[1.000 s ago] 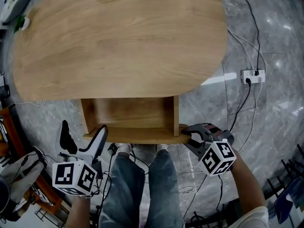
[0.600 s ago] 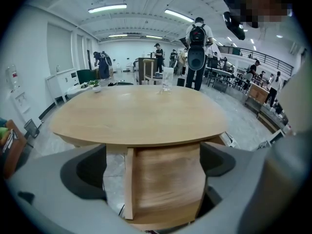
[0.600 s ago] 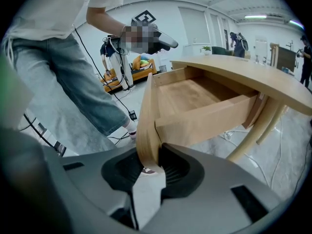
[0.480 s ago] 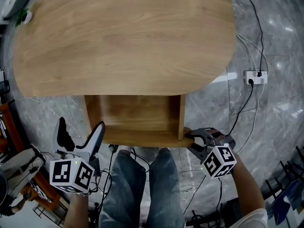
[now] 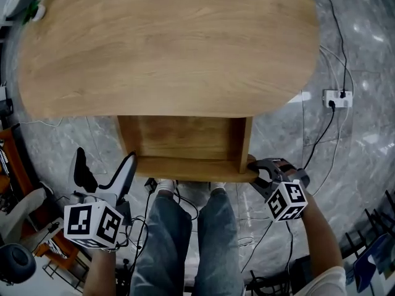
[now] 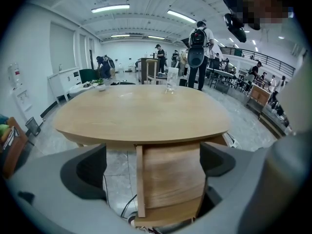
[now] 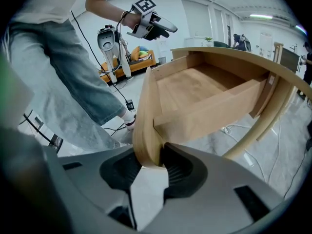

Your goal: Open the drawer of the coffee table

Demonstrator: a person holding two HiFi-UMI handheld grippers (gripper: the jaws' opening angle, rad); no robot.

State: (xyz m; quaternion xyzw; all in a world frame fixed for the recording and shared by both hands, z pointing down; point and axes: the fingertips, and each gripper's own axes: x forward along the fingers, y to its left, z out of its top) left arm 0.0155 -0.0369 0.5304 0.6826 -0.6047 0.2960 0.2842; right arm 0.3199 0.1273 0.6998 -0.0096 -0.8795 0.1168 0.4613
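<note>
- right claw (image 5: 255, 170) is pinching the right end of the drawer front (image 5: 191, 169), one pad on each face. There's no handle I can see, so the board edge is the grip. The jaws have just been easing apart a touch, with the board between them
- left claw (image 5: 103, 172) is spread wide with nothing in it, hanging left of the drawer. I'd guess one grip is enough for the pull
- drawer (image 5: 185, 137) sticks well out from under the tabletop (image 5: 166, 48), looks empty, so the job looks about done

Table (image 5: 166, 48) top and drawer (image 5: 185, 137): light wood, matt, fine grain. Floor (image 5: 364, 165): grey veined stone, glossy, reflective. Trousers (image 5: 185, 245): blue denim cloth.
</note>
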